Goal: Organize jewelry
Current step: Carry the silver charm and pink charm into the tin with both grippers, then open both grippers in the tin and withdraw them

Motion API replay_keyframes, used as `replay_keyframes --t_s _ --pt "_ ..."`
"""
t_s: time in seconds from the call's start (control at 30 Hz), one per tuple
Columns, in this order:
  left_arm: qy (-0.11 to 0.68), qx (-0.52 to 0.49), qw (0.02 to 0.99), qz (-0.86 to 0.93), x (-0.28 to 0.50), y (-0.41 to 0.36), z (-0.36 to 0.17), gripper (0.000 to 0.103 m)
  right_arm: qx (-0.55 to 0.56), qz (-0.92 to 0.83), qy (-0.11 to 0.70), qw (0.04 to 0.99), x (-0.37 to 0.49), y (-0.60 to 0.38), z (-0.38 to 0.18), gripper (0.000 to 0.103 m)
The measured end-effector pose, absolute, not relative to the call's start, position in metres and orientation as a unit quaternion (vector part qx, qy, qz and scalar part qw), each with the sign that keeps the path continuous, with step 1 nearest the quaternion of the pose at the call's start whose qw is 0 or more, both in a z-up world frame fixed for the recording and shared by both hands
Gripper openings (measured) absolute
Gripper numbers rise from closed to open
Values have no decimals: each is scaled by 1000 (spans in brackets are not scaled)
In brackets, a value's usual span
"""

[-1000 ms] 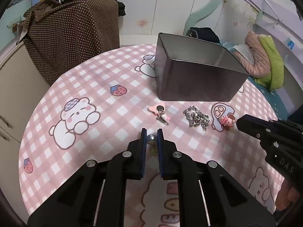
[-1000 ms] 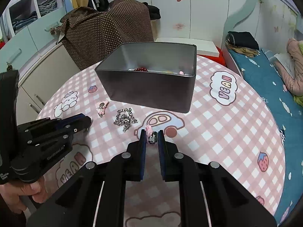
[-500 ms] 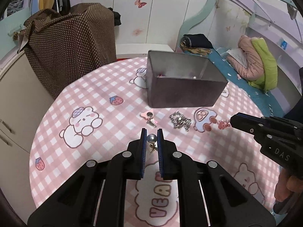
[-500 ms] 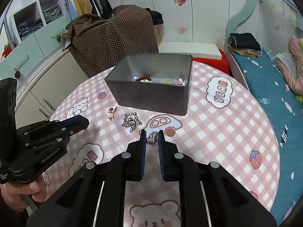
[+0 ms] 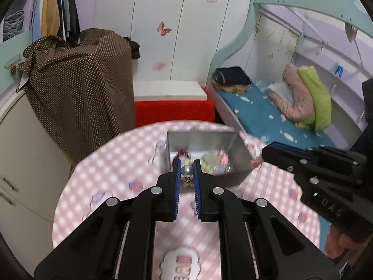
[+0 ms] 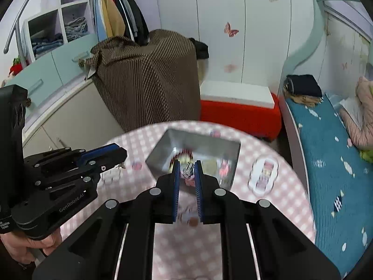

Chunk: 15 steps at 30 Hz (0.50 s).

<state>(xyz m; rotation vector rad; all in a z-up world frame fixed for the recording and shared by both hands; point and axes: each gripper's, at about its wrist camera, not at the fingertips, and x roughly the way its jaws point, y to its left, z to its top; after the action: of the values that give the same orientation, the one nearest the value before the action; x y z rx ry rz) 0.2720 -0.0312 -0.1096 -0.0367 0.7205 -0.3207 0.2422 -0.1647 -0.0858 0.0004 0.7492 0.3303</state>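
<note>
My left gripper is shut on a silver pearl earring and holds it high above the table, in line with the open metal box. My right gripper is shut on a small pink charm with a metal clasp, also held high in front of the metal box. The box holds red beads and several pink and yellow pieces. Each gripper shows in the other's view: the right one beside the box, the left one at the table's left.
The round table has a pink checked cloth with cartoon prints. Behind it stand a brown dotted cover, a red bench with a white top, cabinets at the left and a bed at the right.
Both grippers have risen well above the table with their pieces held and now look down into the box. The view is blurred by motion.
</note>
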Motion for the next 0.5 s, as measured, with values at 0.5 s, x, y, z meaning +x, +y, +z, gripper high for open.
replay_keyframes --t_s 0.5 --pt "382 -49 904 -185 358 -54 -100 11 0 154 400 904 312 -162 -96 11"
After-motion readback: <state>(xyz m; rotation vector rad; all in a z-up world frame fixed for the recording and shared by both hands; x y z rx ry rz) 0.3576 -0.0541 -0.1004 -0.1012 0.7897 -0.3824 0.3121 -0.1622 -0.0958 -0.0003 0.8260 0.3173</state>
